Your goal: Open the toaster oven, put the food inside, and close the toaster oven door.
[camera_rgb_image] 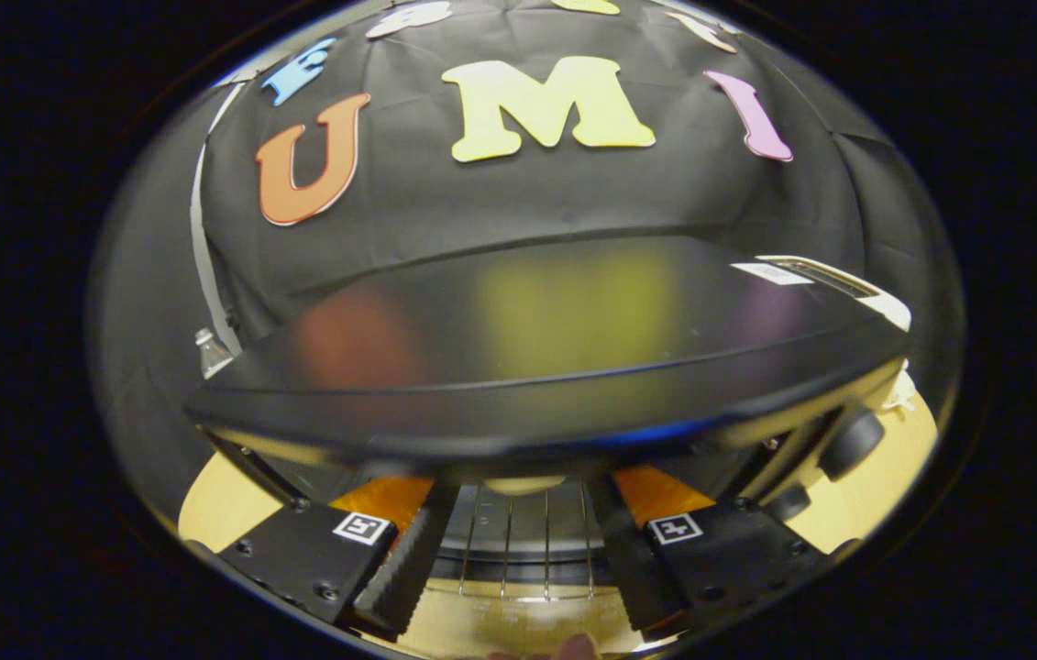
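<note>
The black toaster oven stands right in front of me, its glossy top seen from just above. Under its front edge the cavity shows, with a wire rack in view between my fingers. A pale rounded thing sits at the top of that opening; I cannot tell if it is the food. My gripper is open, its fingers spread at the mouth of the oven with nothing pressed between them. A small pinkish shape shows low between the fingers, too little of it to identify.
Two dark knobs sit on the oven's right front panel. A small clear bottle stands behind the oven's left corner. The light wooden table shows to either side of the oven. The black cloth wall rises behind.
</note>
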